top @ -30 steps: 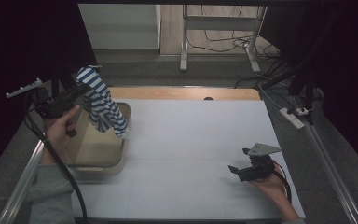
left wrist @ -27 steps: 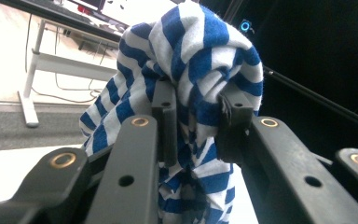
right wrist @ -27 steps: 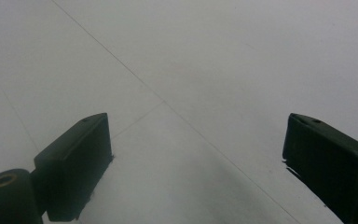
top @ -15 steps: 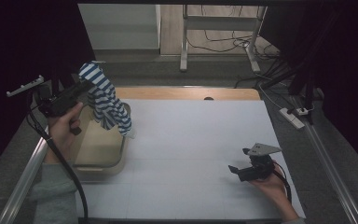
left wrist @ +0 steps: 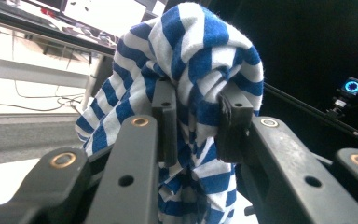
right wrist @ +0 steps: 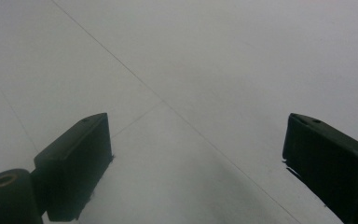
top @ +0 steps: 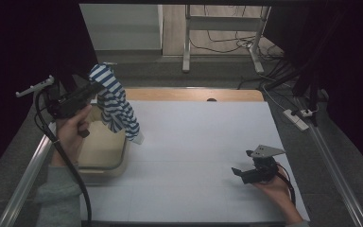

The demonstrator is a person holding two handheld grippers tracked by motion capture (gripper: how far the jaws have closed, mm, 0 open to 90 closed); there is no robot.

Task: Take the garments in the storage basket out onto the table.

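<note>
Striped cloth (top: 116, 104) hangs lengthwise from left gripper (top: 82, 92), pinched tight, above basket (top: 105, 163) edge; right gripper (top: 246, 172), jaws wide and empty, rests well apart on the table (top: 203, 142).

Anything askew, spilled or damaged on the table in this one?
Nothing stands out. The left tongs grip a bunched blue-and-white striped cloth, which hangs over the edge of the beige bin. The right tongs rest open on the white table.

White table surface (top: 203, 156) with a wooden strip (top: 189, 94) along its far edge. Far beyond, metal desk legs (top: 186, 47), floor cables (top: 222, 45), and a power strip (top: 297, 119) at right.
</note>
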